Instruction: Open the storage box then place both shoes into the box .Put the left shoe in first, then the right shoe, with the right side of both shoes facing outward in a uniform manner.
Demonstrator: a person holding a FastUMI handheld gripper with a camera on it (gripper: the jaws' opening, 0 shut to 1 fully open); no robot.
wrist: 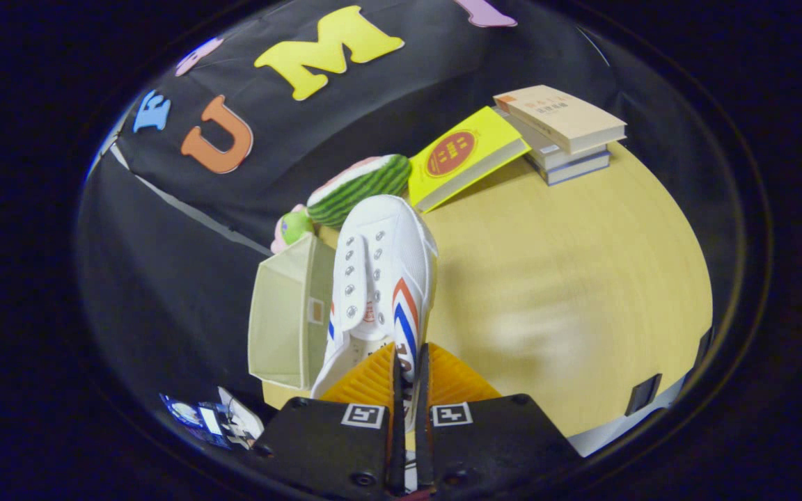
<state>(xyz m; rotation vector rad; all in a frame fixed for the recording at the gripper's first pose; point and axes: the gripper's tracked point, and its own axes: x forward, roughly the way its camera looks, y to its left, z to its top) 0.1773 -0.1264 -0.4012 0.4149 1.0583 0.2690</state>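
One white canvas sneaker (381,278) hangs pinched by its side wall in the gripper (408,376), just beside the open storage box (282,313); that thin grip could slip, dropping it outside.

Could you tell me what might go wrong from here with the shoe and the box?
1. The hand-held gripper pinches only a thin edge of the shoe's side at its heel end, so the shoe could swing or slip out.
2. The shoe hangs beside the box; its toe might catch the rim and tip the light box.
3. The box stands near the table edge, so a push could send it off.
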